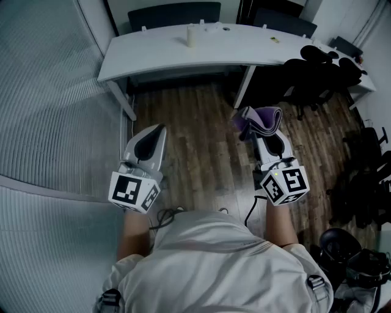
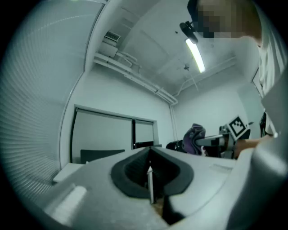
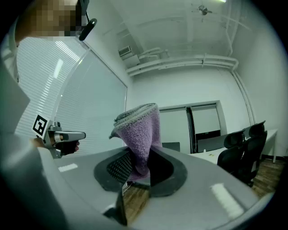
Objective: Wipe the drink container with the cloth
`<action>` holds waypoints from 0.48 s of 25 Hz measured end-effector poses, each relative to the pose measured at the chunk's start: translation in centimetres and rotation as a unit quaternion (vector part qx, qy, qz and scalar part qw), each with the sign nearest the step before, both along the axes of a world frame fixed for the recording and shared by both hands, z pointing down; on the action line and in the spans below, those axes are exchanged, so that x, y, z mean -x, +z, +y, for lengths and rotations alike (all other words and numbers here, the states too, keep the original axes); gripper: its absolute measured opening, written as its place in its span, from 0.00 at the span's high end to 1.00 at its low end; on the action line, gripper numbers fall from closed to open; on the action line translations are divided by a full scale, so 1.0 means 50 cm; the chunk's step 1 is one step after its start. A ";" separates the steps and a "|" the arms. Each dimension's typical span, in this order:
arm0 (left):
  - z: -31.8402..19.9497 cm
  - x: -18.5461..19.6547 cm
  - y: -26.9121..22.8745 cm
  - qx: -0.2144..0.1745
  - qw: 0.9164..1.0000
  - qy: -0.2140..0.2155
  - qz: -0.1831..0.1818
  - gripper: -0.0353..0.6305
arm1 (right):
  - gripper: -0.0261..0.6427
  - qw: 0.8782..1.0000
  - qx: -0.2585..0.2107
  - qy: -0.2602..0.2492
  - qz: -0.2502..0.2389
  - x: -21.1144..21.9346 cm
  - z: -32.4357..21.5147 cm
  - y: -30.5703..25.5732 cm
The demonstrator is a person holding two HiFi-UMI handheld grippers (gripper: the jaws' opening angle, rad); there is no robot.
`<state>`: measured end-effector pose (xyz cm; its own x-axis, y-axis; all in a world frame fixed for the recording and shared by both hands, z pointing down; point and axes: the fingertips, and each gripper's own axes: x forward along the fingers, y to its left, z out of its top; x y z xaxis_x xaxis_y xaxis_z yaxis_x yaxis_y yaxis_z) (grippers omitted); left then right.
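One purple cloth gripped, one drink container far off on the table

The single cloth, a thick terry towel with a grey stitched edge, is bunched and stands upright between the closed jaws of the right gripper. The left gripper has its jaws pressed together with nothing between them. Both grippers are grey shells with dark ribbed pads, held level over the floor, each carrying a cube with square markers. The one drink container, a pale upright cylinder, stands on the far side of the curved white table, well apart from the cloth. The floor is dark wood planks, and a ribbed translucent wall runs along the left. Two dark chair backs show behind the table, and black office chairs cluster at the right.
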<state>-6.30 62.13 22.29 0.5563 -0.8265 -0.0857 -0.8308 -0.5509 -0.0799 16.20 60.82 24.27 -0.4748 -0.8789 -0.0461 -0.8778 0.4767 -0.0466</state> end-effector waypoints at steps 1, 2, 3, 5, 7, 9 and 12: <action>0.000 0.005 0.004 -0.001 1.000 0.001 -0.001 0.94 | 0.83 1.000 0.001 0.000 0.001 0.005 0.001 0.004; -0.001 0.008 0.007 -0.001 1.000 0.001 -0.001 0.94 | 0.83 1.000 0.002 0.000 0.001 0.009 0.002 0.007; -0.001 0.011 0.010 0.000 1.000 0.001 -0.001 0.94 | 0.83 1.000 0.003 -0.001 0.002 0.012 0.003 0.010; -0.001 0.012 0.012 0.003 1.000 -0.001 0.004 0.94 | 0.83 1.000 0.002 0.001 0.001 0.010 0.003 0.013; -0.001 0.011 0.009 0.008 1.000 -0.005 0.012 0.94 | 0.83 1.000 -0.001 0.008 -0.003 0.001 0.002 0.011; -0.002 0.016 0.006 0.010 1.000 -0.008 0.018 0.94 | 0.83 1.000 -0.004 0.015 -0.006 -0.004 0.001 0.009; -0.002 0.028 0.010 0.013 1.000 -0.008 0.022 0.94 | 0.83 1.000 -0.007 0.018 -0.007 0.001 0.002 0.014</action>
